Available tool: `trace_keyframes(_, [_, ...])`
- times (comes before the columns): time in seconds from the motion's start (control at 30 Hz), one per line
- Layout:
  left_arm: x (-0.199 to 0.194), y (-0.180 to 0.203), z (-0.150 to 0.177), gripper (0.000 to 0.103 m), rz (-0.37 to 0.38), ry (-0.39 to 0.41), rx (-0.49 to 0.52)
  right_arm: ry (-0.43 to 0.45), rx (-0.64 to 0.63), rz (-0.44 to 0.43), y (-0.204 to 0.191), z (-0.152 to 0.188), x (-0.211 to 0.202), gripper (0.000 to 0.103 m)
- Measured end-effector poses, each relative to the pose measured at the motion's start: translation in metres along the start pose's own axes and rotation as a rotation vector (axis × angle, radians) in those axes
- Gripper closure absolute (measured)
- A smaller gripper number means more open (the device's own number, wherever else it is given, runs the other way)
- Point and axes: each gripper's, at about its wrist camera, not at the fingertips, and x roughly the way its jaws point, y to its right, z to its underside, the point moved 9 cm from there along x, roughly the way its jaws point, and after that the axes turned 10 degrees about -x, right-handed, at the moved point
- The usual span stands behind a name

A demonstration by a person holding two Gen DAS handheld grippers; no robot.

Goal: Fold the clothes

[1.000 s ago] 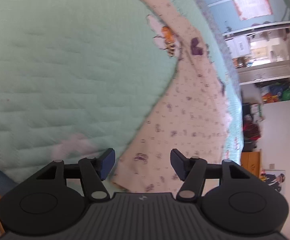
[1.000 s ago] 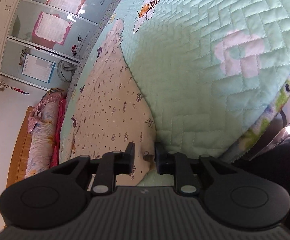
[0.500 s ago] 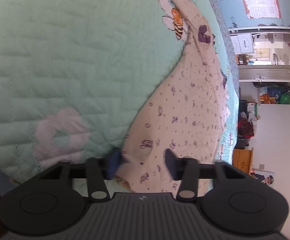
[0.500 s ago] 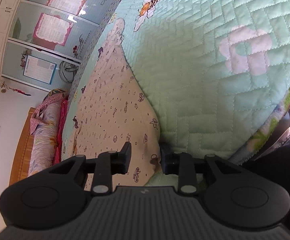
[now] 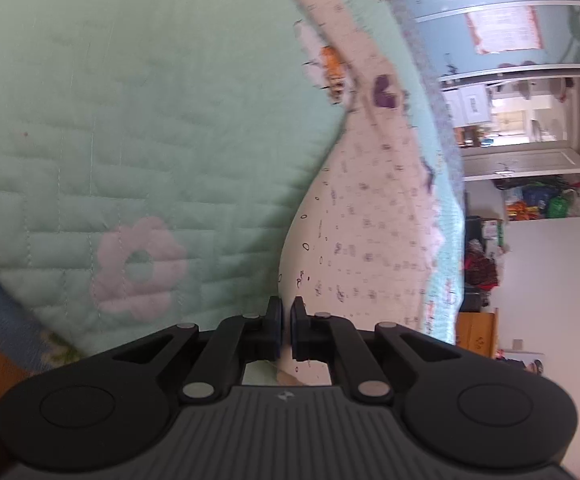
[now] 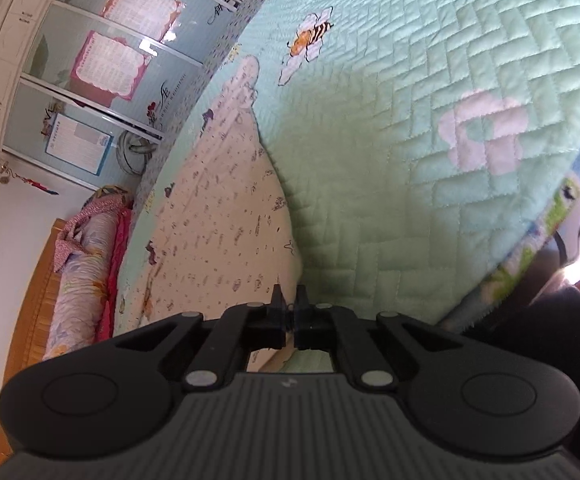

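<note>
A cream garment (image 5: 370, 216) with small purple prints lies stretched out on a mint-green quilted bedspread (image 5: 129, 120). In the left wrist view my left gripper (image 5: 284, 310) is shut on the garment's near corner, at its left edge. The right wrist view shows the same cream garment (image 6: 217, 208) running away toward the far side of the bed. There my right gripper (image 6: 288, 300) is shut on the garment's other near corner, at its right edge. The pinched cloth itself is mostly hidden between the pads.
The bedspread (image 6: 430, 120) has a white flower patch (image 6: 482, 136) and a bee picture (image 6: 310, 36). Rolled bedding (image 6: 81, 264) lies at the headboard side. A blue wardrobe with posters (image 6: 101, 68) stands behind the bed. The bed's edge (image 6: 550, 220) drops off at right.
Both grippers went from open to shut on the garment's near corners. The left gripper first slid onto the corner, then its jaws closed.
</note>
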Motion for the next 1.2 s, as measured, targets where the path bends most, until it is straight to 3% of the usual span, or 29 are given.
trace_keyframes(0.17, [-0.012, 0.006, 0.014, 0.1, 0.02, -0.016, 0.023, 0.026, -0.012, -0.014, -0.014, 0.002, -0.028, 0.099])
trace_keyframes(0.3, [-0.004, -0.016, 0.014, 0.1, -0.004, -0.038, -0.018, 0.005, -0.007, 0.011, -0.009, 0.01, -0.026, 0.099])
trace_keyframes(0.63, [0.011, -0.032, 0.012, 0.098, -0.053, -0.051, 0.05, -0.036, 0.008, 0.09, 0.011, 0.023, -0.01, 0.098])
trace_keyframes(0.7, [0.007, -0.033, 0.012, 0.096, -0.057, -0.049, 0.051, -0.04, 0.014, 0.108, 0.016, 0.024, -0.011, 0.092])
trace_keyframes(0.77, [-0.002, -0.035, 0.012, 0.094, -0.066, -0.043, 0.074, -0.038, 0.019, 0.13, 0.021, 0.024, -0.015, 0.093])
trace_keyframes(0.87, [-0.019, -0.037, 0.011, 0.091, -0.077, -0.023, 0.106, 0.022, -0.037, 0.171, 0.019, 0.016, -0.031, 0.088])
trace_keyframes(0.97, [-0.035, -0.025, 0.01, 0.091, -0.011, 0.003, 0.143, 0.073, -0.116, 0.081, -0.009, 0.008, -0.035, 0.088])
trace_keyframes(1.07, [-0.04, 0.003, 0.012, 0.091, 0.086, 0.017, 0.188, 0.074, -0.154, -0.041, -0.039, 0.004, -0.023, 0.079])
trace_keyframes(1.2, [-0.02, 0.035, 0.024, 0.08, 0.143, -0.011, 0.272, -0.013, -0.149, -0.037, -0.046, 0.017, 0.013, 0.074])
